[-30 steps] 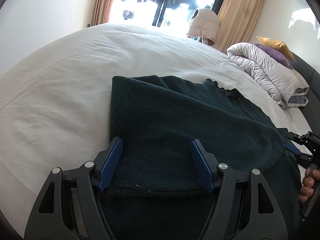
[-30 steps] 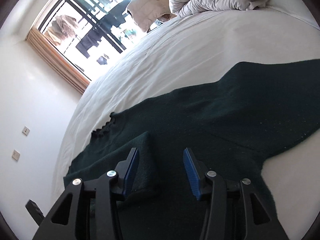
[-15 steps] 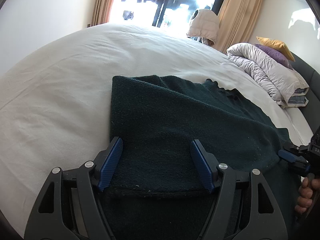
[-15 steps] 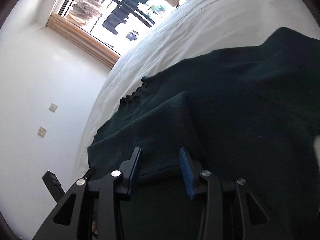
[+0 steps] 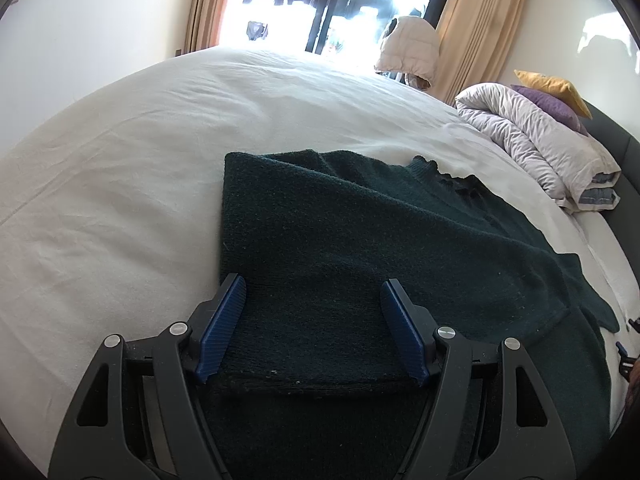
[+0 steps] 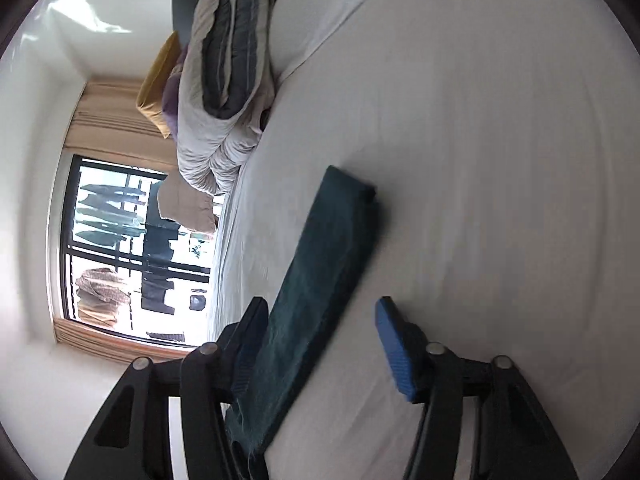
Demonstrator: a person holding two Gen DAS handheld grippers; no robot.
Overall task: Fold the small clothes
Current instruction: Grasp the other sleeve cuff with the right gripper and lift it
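Note:
A dark green knitted sweater (image 5: 360, 248) lies on the white bed (image 5: 120, 184), with one side folded over its body. My left gripper (image 5: 314, 328) is open, low over the folded layer near its hem, one finger at the fold's left edge. In the right wrist view, rolled on its side, a long dark green strip of the sweater (image 6: 320, 272), likely a sleeve, stretches away over the bed (image 6: 500, 160). My right gripper (image 6: 320, 344) is open, and the strip's near end lies against its left finger (image 6: 248, 344). Its tip shows at the left view's right edge (image 5: 626, 348).
A rolled pale duvet (image 5: 536, 144) with purple and yellow pillows (image 5: 552, 92) is piled at the head of the bed; it also shows in the right wrist view (image 6: 224, 92). A window with beige curtains (image 5: 476, 28) is behind the bed.
My right gripper has swung away and rolled sideways, from over the sweater's body to the strip at its edge, and its jaws have widened. My left gripper has stayed still.

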